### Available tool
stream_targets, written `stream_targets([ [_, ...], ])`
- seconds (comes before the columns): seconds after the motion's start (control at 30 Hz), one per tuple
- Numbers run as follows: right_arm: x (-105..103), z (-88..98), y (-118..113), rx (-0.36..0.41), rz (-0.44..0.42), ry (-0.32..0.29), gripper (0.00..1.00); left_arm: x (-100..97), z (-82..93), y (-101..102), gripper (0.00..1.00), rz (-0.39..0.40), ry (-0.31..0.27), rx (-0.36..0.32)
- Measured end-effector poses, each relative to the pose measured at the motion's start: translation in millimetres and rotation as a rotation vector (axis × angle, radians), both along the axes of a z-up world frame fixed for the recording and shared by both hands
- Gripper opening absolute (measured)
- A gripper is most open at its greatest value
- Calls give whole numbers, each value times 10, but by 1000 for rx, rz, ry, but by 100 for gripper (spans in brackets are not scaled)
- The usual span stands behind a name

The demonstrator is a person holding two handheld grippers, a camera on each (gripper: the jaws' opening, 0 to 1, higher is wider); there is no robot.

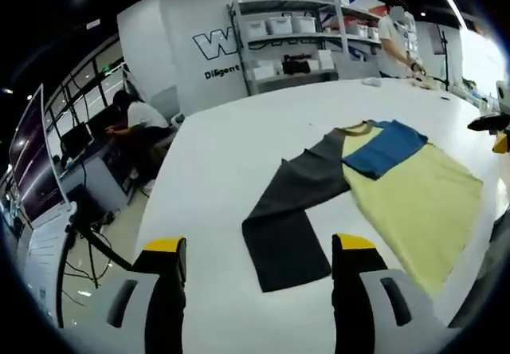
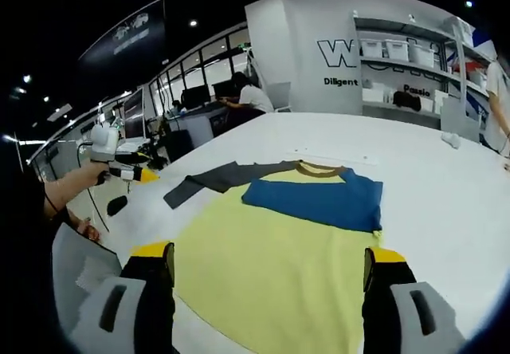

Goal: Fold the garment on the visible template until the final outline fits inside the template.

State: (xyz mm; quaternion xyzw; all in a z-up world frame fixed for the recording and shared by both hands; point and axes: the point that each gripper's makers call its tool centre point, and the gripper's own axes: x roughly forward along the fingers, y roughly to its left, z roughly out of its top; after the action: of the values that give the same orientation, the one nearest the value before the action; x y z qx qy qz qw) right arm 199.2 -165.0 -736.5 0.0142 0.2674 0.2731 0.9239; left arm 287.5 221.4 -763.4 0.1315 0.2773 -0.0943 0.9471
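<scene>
Tongs on both sides stand agape with nothing between the jaws; the left tongs [image 1: 259, 262] hover over the white table [image 1: 223, 147], and the right tongs [image 2: 267, 270] hover above the shirt's lower part, touching nothing.

Ahead of the left tongs, between the jaw tips, lies the end of the grey sleeve [image 1: 291, 210], stretched flat away from the body of the shirt [image 1: 414, 202], which lies beyond and to the right; that sleeve looks like the next part to be picked up and folded inward, and the spread jaws are lined up on it, it seems, for that reason.

Ahead of the right tongs the yellow body of the shirt [image 2: 271, 266] runs forward to the collar; across the chest lies the blue sleeve [image 2: 319, 198], already folded in, so one side seems done; the grey sleeve [image 2: 215, 180] reaches out to the left, near the left tongs [image 2: 127, 171], which a hand holds at that edge of the table [image 2: 446, 194].

No template outline can be made out on the table, so I cannot tell how the shirt sits against it; by my reckoning the fold is at an early stage, with the grey sleeve and the long body yet to be brought in.

Beyond the table stand shelves [image 1: 291, 39] with bins, and a person [image 1: 135, 119] sits at a desk.
</scene>
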Motion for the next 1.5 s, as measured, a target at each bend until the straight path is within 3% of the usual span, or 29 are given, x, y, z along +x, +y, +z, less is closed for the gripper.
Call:
stream_targets([
  [0.6,-36,4,-48,-7,-20,18,99,575,-451,23,55,-18,12,74],
  [0.67,-36,8,-61,-8,-27,14,99,620,-516,14,53,-40,12,122],
  [0.93,-49,-27,-131,-16,-57,24,97,729,-737,17,46,-68,27,198],
  [1.23,-36,-40,-167,-19,-74,29,95,800,-781,-23,37,-91,20,198],
  [1.5,-1,-41,-195,-26,-90,30,95,835,-834,-112,18,-122,14,188],
])
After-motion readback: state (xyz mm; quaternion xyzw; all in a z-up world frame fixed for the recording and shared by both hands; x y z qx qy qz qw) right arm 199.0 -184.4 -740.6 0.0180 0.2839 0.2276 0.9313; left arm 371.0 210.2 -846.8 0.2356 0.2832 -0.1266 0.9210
